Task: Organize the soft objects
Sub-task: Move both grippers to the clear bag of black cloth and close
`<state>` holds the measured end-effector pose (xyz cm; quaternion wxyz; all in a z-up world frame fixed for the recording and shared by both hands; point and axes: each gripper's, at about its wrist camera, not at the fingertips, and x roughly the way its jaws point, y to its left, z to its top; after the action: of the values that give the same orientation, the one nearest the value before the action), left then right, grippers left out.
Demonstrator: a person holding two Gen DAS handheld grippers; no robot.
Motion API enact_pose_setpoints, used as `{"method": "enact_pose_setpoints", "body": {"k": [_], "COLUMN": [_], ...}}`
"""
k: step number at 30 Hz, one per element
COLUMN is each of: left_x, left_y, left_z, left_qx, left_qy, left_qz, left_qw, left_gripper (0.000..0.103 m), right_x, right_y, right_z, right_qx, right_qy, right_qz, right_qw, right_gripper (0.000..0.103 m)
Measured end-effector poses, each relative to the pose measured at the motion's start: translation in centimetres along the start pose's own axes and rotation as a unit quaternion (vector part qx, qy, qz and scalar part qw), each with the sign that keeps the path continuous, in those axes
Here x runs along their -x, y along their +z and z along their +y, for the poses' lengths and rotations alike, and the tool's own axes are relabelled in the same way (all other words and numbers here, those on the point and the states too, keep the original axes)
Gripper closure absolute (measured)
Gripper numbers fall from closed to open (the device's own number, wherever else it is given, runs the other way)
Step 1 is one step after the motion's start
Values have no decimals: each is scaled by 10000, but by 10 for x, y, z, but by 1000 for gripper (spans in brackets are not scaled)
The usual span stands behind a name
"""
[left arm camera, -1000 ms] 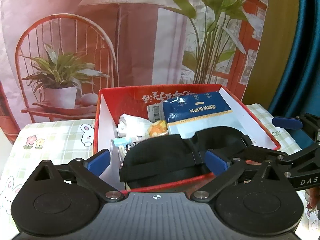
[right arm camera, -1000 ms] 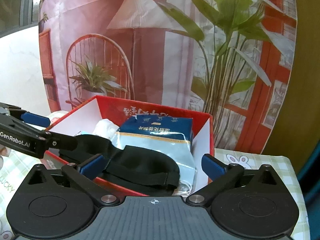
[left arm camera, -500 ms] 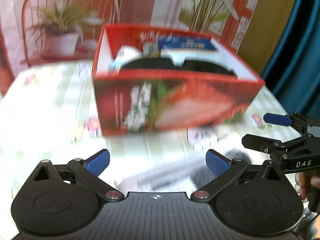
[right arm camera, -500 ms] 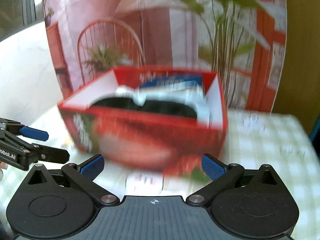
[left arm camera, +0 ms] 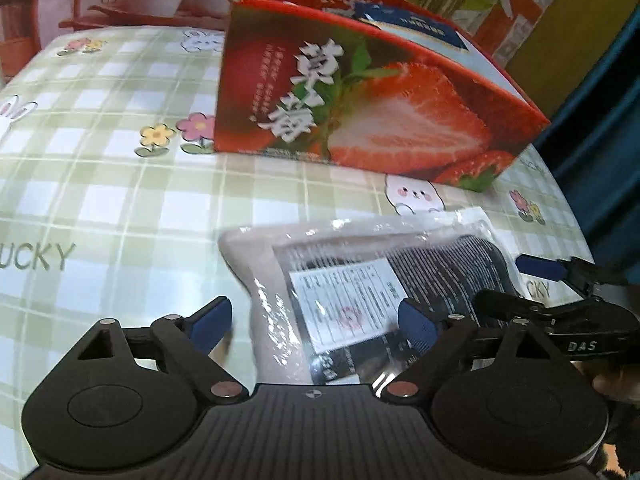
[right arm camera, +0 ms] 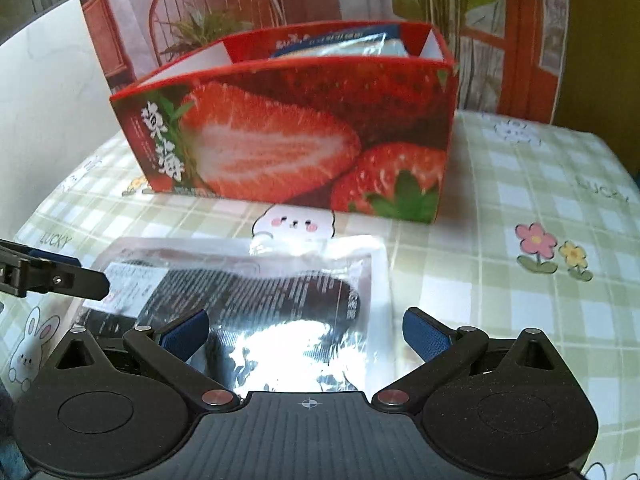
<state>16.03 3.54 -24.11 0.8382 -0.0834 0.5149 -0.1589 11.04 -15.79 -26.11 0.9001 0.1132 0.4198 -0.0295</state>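
A clear plastic packet (left arm camera: 360, 276) with a dark fabric item and a white label lies flat on the checked tablecloth, in front of a red strawberry box (left arm camera: 360, 108). It also shows in the right wrist view (right arm camera: 272, 304), with the box (right arm camera: 296, 144) behind it. A blue packet (left arm camera: 416, 26) sticks up inside the box. My left gripper (left arm camera: 312, 320) is open just above the packet's near left part. My right gripper (right arm camera: 306, 328) is open over its near right end. Each gripper shows at the edge of the other's view.
The table has a green checked cloth (left arm camera: 100, 184) with flowers and rabbits. A printed backdrop with a chair and plants (right arm camera: 208, 12) hangs behind the box. A blue curtain (left arm camera: 600, 128) is at the right.
Both grippers have drawn back from over the box and come down low over the table. The packet now lies between their open fingers, and the box stands further off.
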Motion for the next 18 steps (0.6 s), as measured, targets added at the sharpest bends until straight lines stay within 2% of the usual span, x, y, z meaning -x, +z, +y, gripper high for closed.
{"method": "enact_pose_setpoints", "body": {"k": [4, 11, 14, 18], "left_x": [-5, -6, -6, -1], "left_y": [-6, -7, -6, -5], "left_z": [-5, -3, 0, 5], "left_qx": [54, 133, 206, 317], "left_qy": [-172, -216, -284, -373], "left_qz": [125, 125, 92, 7], "left_qw": [9998, 9996, 9993, 9988], "left_gripper": [17, 18, 29, 31], "right_x": [-3, -7, -6, -2], "right_y": [-2, -4, -5, -4], "right_z": [0, -7, -8, -10], "right_qx": [-9, -216, -284, -421], "right_qy": [18, 159, 196, 274], "right_qz": [72, 212, 196, 191], "right_qw": [10000, 9994, 9992, 9986], "right_gripper": [1, 1, 0, 10]}}
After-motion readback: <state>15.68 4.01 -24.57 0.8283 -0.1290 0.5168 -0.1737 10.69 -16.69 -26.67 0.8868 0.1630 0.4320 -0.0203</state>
